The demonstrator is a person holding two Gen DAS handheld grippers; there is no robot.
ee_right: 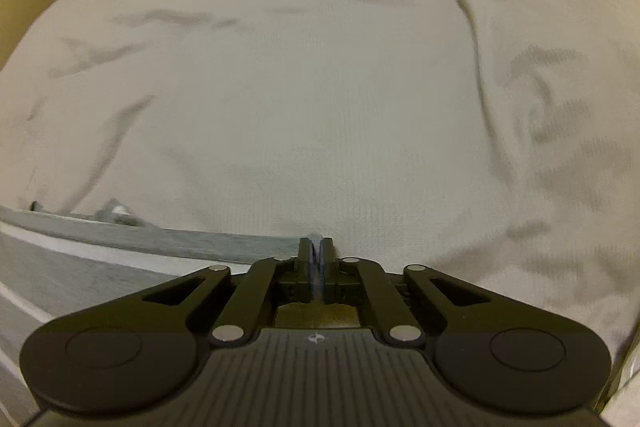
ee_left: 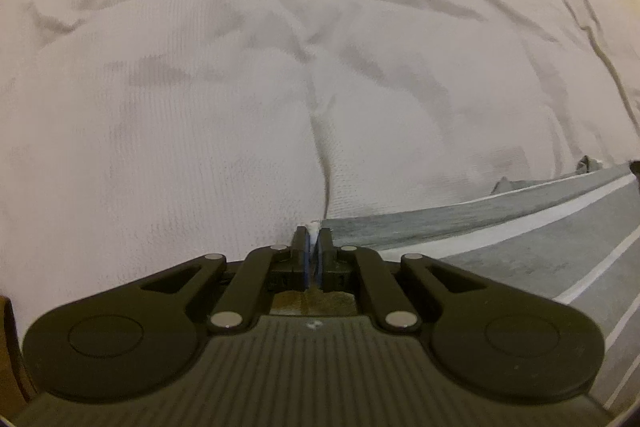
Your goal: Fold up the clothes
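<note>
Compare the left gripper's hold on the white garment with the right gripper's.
The left gripper pulls a sharp crease up the white garment; ahead of the right gripper the cloth lies smoother. The grey striped surface sits right of the left gripper, left of the right. Both have jaws shut on the garment's near edge.

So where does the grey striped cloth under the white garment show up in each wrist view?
Left wrist: the grey striped cloth fills the lower right, beside the left tool.
Right wrist: it fills the lower left, beside the right tool.
Shared landmark: the white garment, its near edge pinched by both tools.
</note>
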